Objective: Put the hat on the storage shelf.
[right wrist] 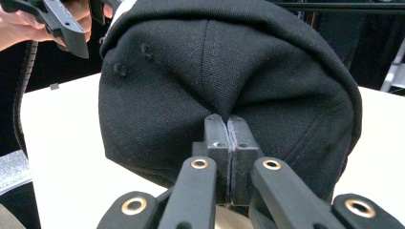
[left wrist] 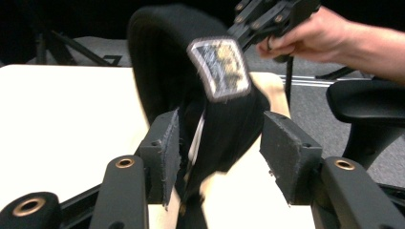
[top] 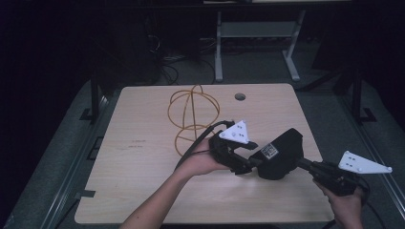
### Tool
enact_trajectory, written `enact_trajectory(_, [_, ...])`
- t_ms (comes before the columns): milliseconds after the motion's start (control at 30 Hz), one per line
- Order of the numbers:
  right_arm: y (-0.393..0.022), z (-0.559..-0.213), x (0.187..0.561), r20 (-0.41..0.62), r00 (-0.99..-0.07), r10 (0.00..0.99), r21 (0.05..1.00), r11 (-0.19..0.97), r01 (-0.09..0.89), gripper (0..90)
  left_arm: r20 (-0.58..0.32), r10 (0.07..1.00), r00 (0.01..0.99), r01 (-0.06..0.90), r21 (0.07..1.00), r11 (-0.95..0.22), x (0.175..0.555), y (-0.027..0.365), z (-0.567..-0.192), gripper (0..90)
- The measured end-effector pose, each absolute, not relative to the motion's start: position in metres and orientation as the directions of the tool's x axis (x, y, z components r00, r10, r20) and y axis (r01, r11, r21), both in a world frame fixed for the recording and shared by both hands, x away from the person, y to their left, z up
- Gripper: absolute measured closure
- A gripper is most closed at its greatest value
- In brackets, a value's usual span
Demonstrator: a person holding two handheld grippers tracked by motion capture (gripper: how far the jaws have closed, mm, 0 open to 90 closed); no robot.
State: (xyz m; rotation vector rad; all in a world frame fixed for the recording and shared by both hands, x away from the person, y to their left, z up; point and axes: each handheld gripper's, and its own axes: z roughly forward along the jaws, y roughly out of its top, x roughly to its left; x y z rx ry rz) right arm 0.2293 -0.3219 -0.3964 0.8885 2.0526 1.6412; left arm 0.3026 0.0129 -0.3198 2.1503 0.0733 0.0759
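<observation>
We are pinching the black cap [right wrist: 229,76] with the right gripper [right wrist: 228,131] above the tabletop's [top: 143,143] right edge; the left gripper [left wrist: 219,148] is spread around its brim, not pressing. We judge the wire stand [top: 192,114] next.

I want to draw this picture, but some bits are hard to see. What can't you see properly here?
- Patch on the black cap: blurred in the left gripper view, print unreadable.
- Cap's brim: hidden behind its crown in the right gripper view.
- Right hand: cut off by the high view's bottom edge.
- Wire stand: its base too thin to make out.
</observation>
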Motion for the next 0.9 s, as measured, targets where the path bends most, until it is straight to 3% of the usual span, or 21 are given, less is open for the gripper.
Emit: enact_trajectory(900, [-0.321,-0.350,0.246,0.066,-0.748,0.660,0.947,0.194,0.255,89.4,0.029,0.218,0.976,0.102,0.820,-0.564,0.282,0.080,-0.379,38.4])
